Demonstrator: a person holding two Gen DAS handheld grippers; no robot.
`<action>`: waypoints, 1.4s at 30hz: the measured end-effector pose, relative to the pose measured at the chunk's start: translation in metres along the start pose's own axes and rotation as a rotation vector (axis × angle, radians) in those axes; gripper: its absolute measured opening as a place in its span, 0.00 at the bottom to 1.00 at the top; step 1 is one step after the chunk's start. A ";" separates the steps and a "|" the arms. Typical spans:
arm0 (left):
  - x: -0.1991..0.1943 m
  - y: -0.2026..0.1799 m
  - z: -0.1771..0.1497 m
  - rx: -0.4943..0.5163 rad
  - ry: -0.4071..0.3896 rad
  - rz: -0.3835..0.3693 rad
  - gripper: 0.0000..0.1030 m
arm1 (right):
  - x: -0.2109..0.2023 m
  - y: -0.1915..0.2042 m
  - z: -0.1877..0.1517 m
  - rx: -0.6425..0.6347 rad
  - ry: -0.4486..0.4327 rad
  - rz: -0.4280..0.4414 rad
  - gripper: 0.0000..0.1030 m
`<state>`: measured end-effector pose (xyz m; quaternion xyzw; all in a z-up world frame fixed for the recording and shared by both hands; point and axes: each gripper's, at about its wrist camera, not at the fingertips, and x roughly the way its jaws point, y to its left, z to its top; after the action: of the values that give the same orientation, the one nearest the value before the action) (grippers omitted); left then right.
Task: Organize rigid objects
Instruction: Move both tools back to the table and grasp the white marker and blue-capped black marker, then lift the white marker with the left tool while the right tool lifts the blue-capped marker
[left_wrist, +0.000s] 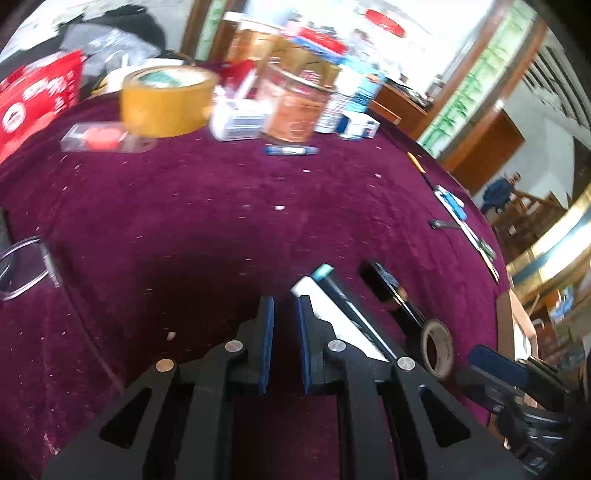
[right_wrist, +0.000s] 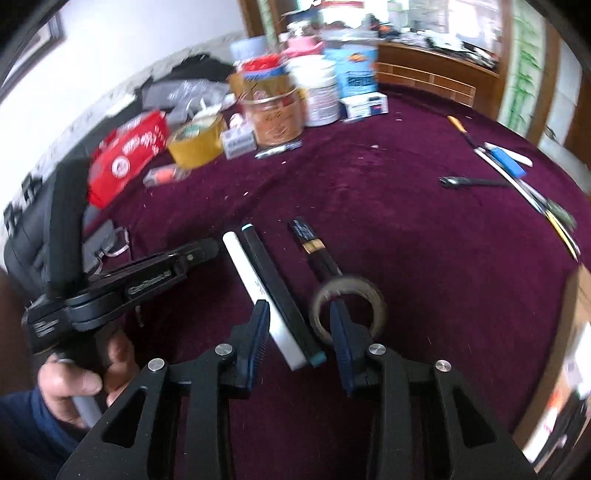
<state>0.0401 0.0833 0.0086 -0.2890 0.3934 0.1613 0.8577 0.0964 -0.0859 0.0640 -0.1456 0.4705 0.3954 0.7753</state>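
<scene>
two long flat bars, one white (right_wrist: 258, 291) and one black with teal ends (right_wrist: 280, 295), lie touching on my maroon cloth desk (right_wrist: 406, 240). my right tool (right_wrist: 299, 314) is released above them; my left tool (left_wrist: 284, 306) is clenched, empty.

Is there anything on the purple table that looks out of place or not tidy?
Small pale crumbs are scattered over the purple cloth. The dark tape roll stands on its edge beside the white bar, not flat. Pens near the right edge lie crossed in a loose pile.
</scene>
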 end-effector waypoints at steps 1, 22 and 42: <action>0.000 0.003 0.001 -0.012 0.000 0.002 0.10 | 0.006 0.002 0.004 -0.021 0.015 0.008 0.29; -0.001 0.002 0.003 0.012 -0.014 0.021 0.10 | 0.030 0.028 -0.033 0.000 0.112 -0.009 0.14; -0.009 -0.047 -0.027 0.258 0.110 0.059 0.10 | -0.036 -0.047 -0.098 0.272 -0.124 0.287 0.14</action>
<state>0.0422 0.0291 0.0191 -0.1731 0.4656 0.1184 0.8598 0.0627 -0.1919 0.0376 0.0536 0.4869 0.4430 0.7509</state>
